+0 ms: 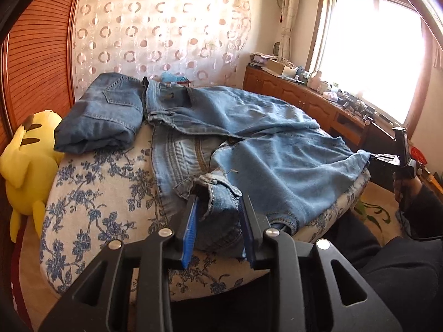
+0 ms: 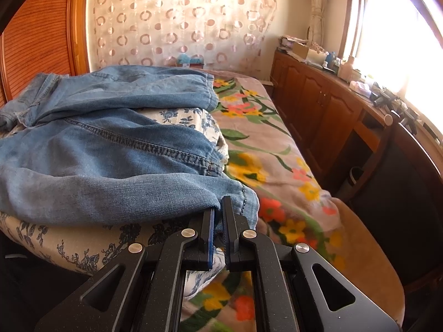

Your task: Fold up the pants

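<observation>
Near me the left gripper [image 1: 218, 215] stands part open around a bunched hem, pads beside the denim; whether they press it I can't tell. The right gripper [image 2: 218, 221] is clamped on the other leg's edge. I'd secure the left grip, then lift both together so the jeans [image 1: 249, 127] across the cushion [image 1: 91, 207] fold flat.

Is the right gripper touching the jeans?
Touching. The right wrist view shows the right gripper pinched shut on the edge of the jeans.
</observation>
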The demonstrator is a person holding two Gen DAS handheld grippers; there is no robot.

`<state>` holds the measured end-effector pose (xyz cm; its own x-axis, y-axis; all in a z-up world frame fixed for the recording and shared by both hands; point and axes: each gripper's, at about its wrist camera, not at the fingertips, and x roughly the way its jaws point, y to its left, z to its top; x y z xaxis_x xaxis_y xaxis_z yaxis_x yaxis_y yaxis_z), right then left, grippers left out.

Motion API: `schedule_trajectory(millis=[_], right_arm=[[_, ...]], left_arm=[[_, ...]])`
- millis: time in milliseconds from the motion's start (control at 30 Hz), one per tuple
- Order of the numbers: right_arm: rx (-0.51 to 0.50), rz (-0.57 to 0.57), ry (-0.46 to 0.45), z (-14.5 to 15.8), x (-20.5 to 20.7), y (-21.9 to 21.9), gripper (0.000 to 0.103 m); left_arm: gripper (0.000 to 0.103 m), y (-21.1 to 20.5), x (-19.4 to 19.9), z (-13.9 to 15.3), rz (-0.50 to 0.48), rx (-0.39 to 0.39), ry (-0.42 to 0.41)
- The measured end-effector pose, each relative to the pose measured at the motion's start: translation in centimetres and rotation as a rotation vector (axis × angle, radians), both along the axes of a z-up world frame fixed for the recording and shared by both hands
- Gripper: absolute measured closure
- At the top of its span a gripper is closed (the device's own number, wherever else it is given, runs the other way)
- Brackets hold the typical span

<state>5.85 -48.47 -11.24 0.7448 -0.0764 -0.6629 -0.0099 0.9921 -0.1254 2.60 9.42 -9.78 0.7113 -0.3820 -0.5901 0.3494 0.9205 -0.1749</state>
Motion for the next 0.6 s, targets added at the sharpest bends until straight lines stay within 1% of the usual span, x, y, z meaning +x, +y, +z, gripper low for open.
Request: schedule_trajectory(millis=[133,200,267,300,367,467,600], right_arm=[[0.010,0.000,0.000,0.1,-0.1,0.0,0.101],[0.016,0.000,-0.004,0.2,-0.2,0.0,0.101],[0.023,0.000,-0.008,0.4,-0.3,0.0,0.101],[0.027,0.000,-0.011,0.5,-0.4,-0.1,0.101],[0.037,0.003,-0.027,1.0,-0.9,-0.2,0.101],[0.047,0.013,-0.046,2.5,-1.8,-0.7,0.102],[0.040,0.018,-0.076,4.8,-3.3,-1.4,0.103]], left_arm=[[0.076,0.3,0.1,-1.4,-0.005,-0.006,0.045],[0.077,0.3,0.0,-1.7,-0.008,-0.027,0.049],[0.095,0.3,-0.2,-1.4,-0.010,-0.049,0.041],[0.096,0.3,-0.3,-1.2,-0.005,-0.054,0.042],[0.099,0.0,-0.9,-0.3,0.005,-0.051,0.037],[0.100,-0.1,-2.4,1.4,0.008,-0.031,0.008],[0.101,0.8,-4.3,3.7,0.032,-0.043,-0.005]])
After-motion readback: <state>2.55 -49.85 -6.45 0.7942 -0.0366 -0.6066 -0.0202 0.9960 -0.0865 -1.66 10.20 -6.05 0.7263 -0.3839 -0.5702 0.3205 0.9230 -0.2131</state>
